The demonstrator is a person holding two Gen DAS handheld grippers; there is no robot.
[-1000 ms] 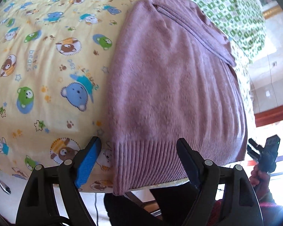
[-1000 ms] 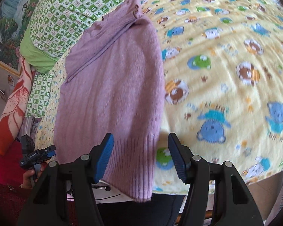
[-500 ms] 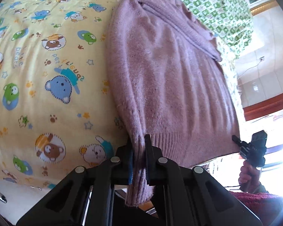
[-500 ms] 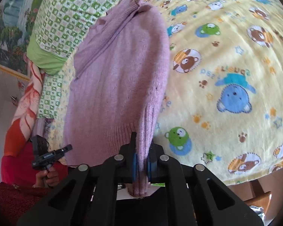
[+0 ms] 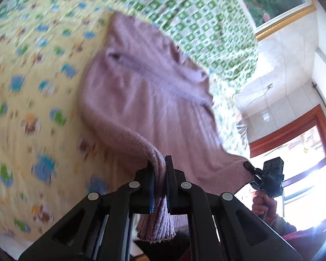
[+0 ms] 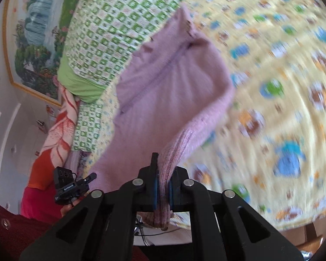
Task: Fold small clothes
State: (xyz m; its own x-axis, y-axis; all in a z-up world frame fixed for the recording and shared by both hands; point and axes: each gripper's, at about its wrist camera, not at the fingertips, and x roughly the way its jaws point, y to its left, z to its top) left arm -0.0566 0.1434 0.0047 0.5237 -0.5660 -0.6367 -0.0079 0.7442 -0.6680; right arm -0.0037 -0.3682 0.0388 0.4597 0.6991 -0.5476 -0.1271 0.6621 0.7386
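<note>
A mauve knitted sweater (image 5: 154,100) lies on a yellow bear-print bedsheet (image 5: 32,87), its collar far from me. My left gripper (image 5: 158,169) is shut on the ribbed hem at one corner and holds it lifted off the bed. My right gripper (image 6: 162,174) is shut on the other hem corner of the sweater (image 6: 169,82), also lifted. The hem end hangs down between each pair of jaws. In the left wrist view the right gripper (image 5: 250,167) shows at the far hem corner; in the right wrist view the left gripper (image 6: 91,177) shows likewise.
A green-checked quilt (image 6: 110,21) lies at the head of the bed beyond the sweater. An orange-patterned blanket (image 6: 58,126) lies beside it. A framed landscape picture (image 6: 32,32) hangs on the wall. A window with a red frame (image 5: 293,134) is at the side.
Both grippers closed on the hem corners, then lifted them and carried them up and forward toward the collar. The lower part of the sweater has risen off the sheet.
</note>
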